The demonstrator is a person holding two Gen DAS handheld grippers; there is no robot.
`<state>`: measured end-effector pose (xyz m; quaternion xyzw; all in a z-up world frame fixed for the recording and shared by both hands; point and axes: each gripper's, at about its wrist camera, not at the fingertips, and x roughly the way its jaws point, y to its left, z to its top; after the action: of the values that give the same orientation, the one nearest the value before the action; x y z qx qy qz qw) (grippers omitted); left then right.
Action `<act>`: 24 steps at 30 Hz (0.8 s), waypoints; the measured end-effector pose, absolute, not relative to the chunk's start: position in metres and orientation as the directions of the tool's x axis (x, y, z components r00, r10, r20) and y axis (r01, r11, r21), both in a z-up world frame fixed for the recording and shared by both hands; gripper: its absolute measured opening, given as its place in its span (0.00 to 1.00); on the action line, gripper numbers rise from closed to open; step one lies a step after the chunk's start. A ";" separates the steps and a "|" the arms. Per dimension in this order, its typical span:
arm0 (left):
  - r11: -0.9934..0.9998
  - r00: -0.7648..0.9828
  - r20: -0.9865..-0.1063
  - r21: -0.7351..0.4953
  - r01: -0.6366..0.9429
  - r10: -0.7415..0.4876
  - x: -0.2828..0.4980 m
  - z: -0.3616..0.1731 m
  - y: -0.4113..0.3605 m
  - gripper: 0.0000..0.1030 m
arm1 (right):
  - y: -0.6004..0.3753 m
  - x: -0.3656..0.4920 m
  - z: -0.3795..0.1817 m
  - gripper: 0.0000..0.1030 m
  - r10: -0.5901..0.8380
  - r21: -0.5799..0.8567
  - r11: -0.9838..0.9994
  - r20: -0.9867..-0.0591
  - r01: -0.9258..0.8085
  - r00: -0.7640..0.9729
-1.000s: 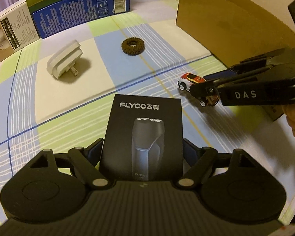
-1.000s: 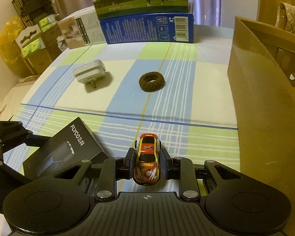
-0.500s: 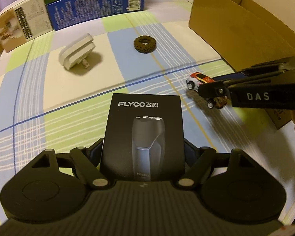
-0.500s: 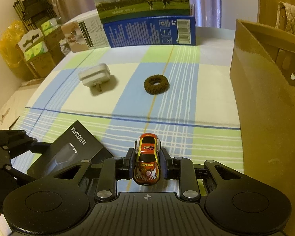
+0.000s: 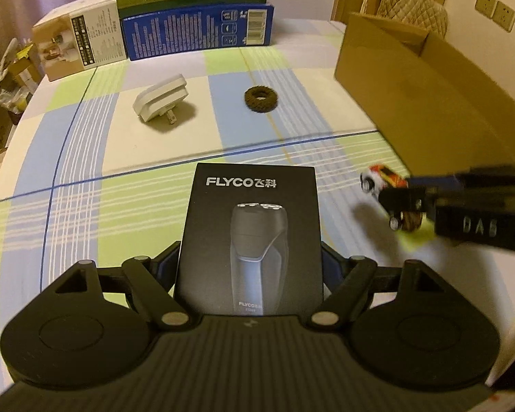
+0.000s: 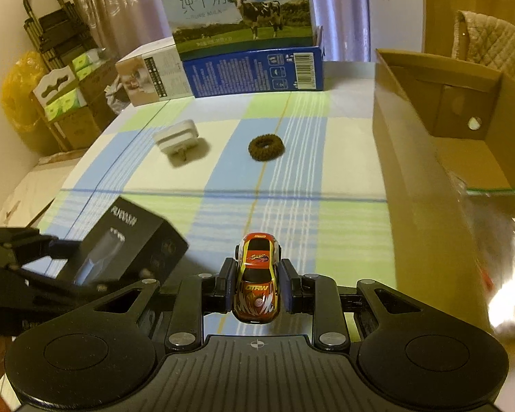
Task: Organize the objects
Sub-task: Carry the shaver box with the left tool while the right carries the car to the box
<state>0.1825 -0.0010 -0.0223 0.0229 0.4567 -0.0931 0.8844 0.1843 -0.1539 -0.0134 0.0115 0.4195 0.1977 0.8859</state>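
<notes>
I've got L gripper [image 5: 250, 267] clamped on shaver box [image 5: 250, 240], light, stiff, held by sides; R gripper [image 6: 256, 290] pinching toy car [image 6: 256, 283], slick, rolls.

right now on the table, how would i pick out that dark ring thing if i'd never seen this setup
Start at the big blue milk carton box standing at the far edge of the checked tablecloth. Nearer than it, two small things lie loose in mid-table, apart from each other: a white plug adapter and, nearer the open cardboard box, the brown hair tie. It is the only dark, fuzzy ring with a hole through it.
</notes>
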 end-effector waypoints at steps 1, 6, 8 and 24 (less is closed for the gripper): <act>0.983 0.571 -0.808 -0.048 0.180 -0.144 0.176 -0.018 -0.004 0.74 | -0.157 0.176 -0.011 0.23 0.358 0.185 0.923 -0.739 -0.338 0.571; 0.984 0.597 -0.785 -0.091 0.152 -0.165 0.141 0.004 -0.021 0.74 | -0.180 0.141 0.004 0.23 0.357 0.210 0.928 -0.735 -0.307 0.577; 0.984 0.605 -0.777 -0.103 0.148 -0.173 0.128 0.012 -0.028 0.74 | -0.189 0.128 0.013 0.23 0.359 0.221 0.929 -0.730 -0.295 0.581; 0.985 0.653 -0.737 -0.116 0.132 -0.174 0.047 0.067 -0.067 0.74 | -0.239 0.056 0.064 0.23 0.337 0.212 0.941 -0.671 -0.266 0.660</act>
<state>0.0471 -0.0670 0.0671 -0.0259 0.4078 -0.0841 0.9088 0.0563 -0.2389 0.0643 0.0475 0.3776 0.1658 0.9098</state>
